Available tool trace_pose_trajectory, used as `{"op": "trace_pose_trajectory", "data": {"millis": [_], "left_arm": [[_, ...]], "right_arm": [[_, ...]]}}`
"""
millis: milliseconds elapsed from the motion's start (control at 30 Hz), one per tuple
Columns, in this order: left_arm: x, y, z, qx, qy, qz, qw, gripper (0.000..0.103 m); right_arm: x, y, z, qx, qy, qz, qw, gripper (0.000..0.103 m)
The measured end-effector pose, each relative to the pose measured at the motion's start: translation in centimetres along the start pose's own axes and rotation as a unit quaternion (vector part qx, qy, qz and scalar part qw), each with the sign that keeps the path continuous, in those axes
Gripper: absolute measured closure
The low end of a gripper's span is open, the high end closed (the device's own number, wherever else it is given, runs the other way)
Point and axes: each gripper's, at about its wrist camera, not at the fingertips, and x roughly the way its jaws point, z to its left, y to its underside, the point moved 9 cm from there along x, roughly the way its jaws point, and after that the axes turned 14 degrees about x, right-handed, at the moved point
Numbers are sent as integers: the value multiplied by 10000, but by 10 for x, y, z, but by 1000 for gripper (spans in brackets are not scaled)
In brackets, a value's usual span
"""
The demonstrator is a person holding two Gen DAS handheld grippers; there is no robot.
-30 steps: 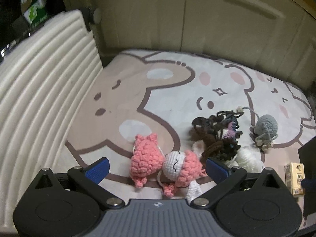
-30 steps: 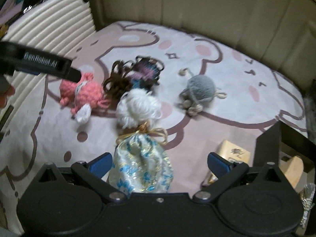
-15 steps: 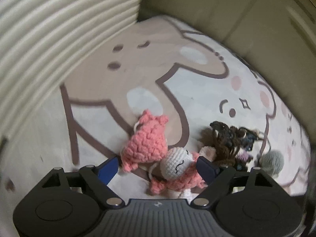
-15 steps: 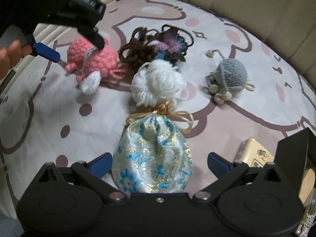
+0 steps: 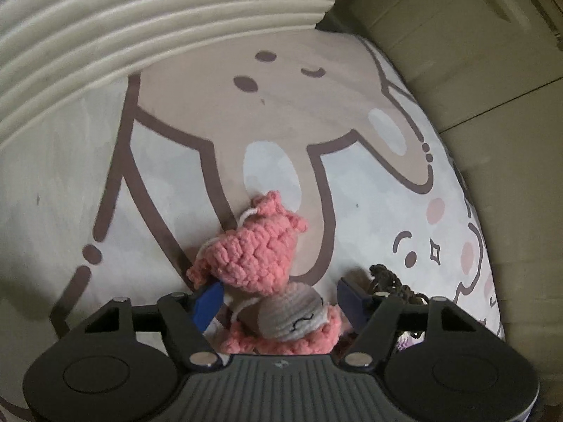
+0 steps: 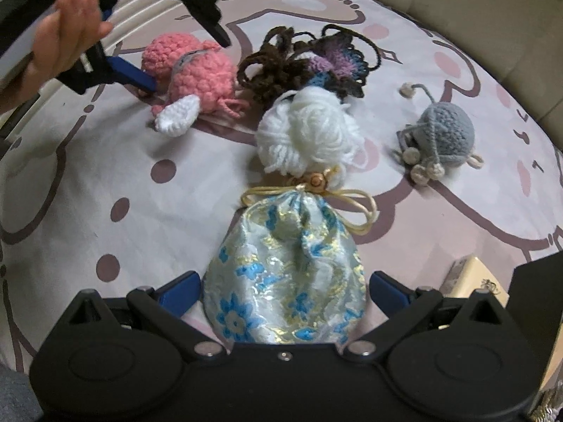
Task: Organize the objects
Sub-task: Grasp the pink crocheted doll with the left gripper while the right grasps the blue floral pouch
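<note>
A pink crochet doll [image 5: 253, 249] with a pale head lies on the cartoon-print sheet [image 5: 176, 176]. My left gripper [image 5: 281, 299] straddles it, jaws closing; the left blue pad [image 5: 207, 302] touches the doll, the right pad stands just off it. The right wrist view shows that gripper [image 6: 186, 61] angled down over the doll [image 6: 190, 70], a person's hand [image 6: 63, 42] holding it. My right gripper [image 6: 285, 288] is open, with a blue-and-gold brocade pouch [image 6: 285, 263] lying between its fingers, untouched by the pads.
Beyond the pouch lie a white yarn ball [image 6: 309, 133], a brown and purple crochet tangle [image 6: 306, 63] and a grey crochet ball [image 6: 443, 133]. A small cream box [image 6: 471, 277] and a black box [image 6: 538, 299] sit at the right. A ribbed cream cushion [image 5: 140, 28] borders the left.
My left gripper rolled, came down over the pink doll and narrowed its jaws around it. My right gripper sank closer to the pouch, still equally wide.
</note>
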Motion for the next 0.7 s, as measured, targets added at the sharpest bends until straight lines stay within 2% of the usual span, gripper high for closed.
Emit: {"op": "trace_pose_trajectory", "data": {"millis": [300,333,367,433,467,700], "left_arm": [[13,2,1,-148,-140,-5,9998,37],[13,3,1,-137,-176,-4,9998,39],[12,3,2,-115,-244,-9,9996,46],[11,2,2,-83,-258,-44,9996,49],[11,1,1,-77,-237,-41,9997,55],[2,1,-8,369,-231,43,9990,62]], "right_arm": [[1,1,6,-123,-172,33,9998,4],[1,1,6,-114,-186,23,9998,7],[0,0,5,-102,-193,8,9998,8],[-1,-2,2,-41,-204,-5,9998,16],[-1,-3,1,7,-217,-5,9998,16],[-8,-5,-1,122,-309,11,9994,19]]}}
